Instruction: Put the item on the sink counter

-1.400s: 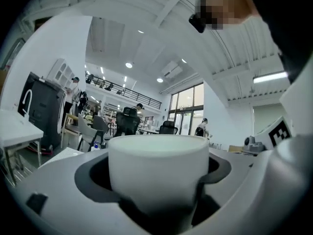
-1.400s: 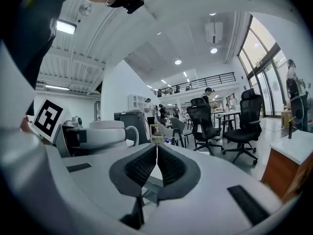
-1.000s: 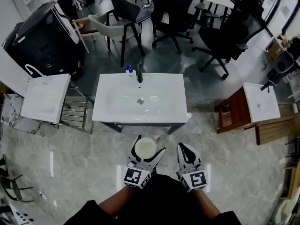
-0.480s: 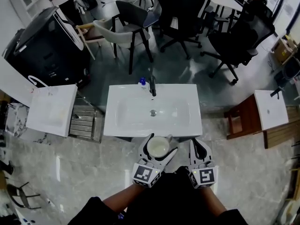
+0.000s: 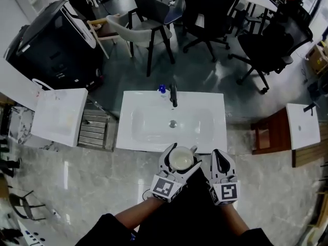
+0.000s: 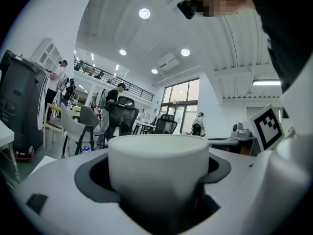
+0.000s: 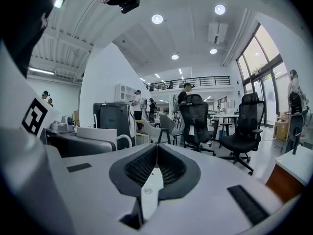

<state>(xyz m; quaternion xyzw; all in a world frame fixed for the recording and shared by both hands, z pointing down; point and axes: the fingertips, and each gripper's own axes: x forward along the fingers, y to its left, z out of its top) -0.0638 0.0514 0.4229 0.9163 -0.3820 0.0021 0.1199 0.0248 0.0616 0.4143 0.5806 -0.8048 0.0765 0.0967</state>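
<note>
My left gripper [image 5: 181, 158] clamps the white cup [image 6: 157, 166], lower centre, at the near edge of the sink counter [image 5: 218, 137]; right gripper [image 5: 221, 161] closed, empty. Releasing here, probably short of the counter, could drop it.

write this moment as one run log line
left gripper: shut on white cup | right gripper: shut, empty | white cup: at front edge of sink counter in head view, not released
</note>
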